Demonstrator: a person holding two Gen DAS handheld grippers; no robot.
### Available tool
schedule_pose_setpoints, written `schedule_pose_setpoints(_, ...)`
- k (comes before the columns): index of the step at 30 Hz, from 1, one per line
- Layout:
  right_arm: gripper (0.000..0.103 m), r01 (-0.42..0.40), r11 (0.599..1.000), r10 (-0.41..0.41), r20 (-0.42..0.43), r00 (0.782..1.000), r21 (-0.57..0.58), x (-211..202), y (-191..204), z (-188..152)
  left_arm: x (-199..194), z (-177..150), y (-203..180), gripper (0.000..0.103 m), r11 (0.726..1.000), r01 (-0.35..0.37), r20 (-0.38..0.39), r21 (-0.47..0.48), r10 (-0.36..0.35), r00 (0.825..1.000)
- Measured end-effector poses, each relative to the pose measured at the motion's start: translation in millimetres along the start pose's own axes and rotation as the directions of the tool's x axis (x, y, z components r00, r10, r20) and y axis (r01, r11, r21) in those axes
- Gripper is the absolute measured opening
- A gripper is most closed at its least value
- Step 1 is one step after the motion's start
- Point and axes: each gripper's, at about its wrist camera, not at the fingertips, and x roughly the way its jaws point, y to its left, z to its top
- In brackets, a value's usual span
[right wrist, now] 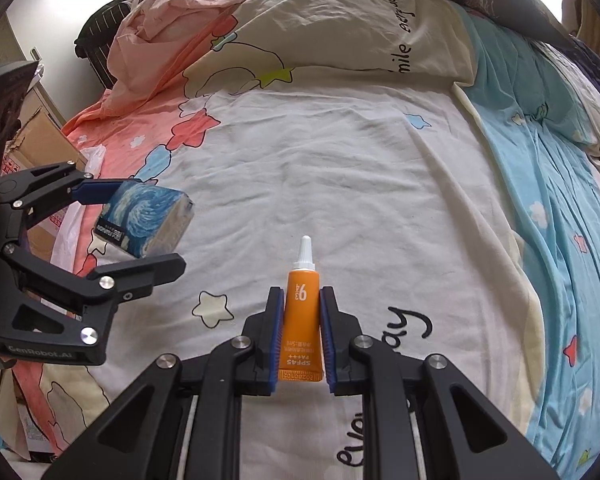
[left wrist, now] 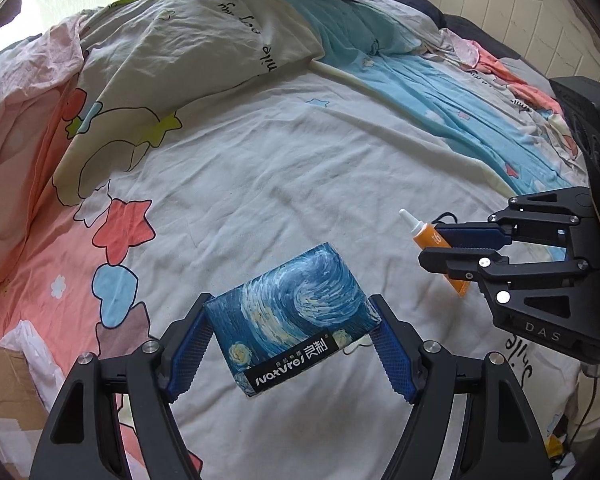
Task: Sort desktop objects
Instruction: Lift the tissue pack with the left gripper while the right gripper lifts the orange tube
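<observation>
We are working above a bedsheet (left wrist: 284, 168); our left gripper (left wrist: 292, 344) is clamping the blue tissue pack (left wrist: 296, 316) aloft, and our right gripper (right wrist: 300, 332) is pinching the orange tube (right wrist: 302, 320) beside it.

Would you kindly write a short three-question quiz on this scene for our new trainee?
1. True or false: the left gripper holds the tissue pack.
2. What colour is the tube in the right gripper?
3. Which way does the tube's white cap point: A) away from the gripper, B) into it?

Key: 1 true; 2 orange; 3 A.
</observation>
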Motion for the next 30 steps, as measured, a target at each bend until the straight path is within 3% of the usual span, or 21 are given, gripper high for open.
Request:
schedule_pose_setpoints(13, 0.016, 0.034, 0.999, -0.033, 0.043, 0.999, -0.027, -54.2, 13.8, -22.5, -42.6, -27.0, -32.3, 0.077, 1.000, -0.020, 0.024, 0.019, 0.020, 1.000)
schedule_pose_setpoints(30, 0.016, -0.005, 0.991, 0.014, 0.064, 0.998, -0.136, -79.2, 90.2, -21.0, -106.8, -62.0, -7.7, 0.077, 0.996, -0.074, 0.076, -0.045, 0.077, 0.994)
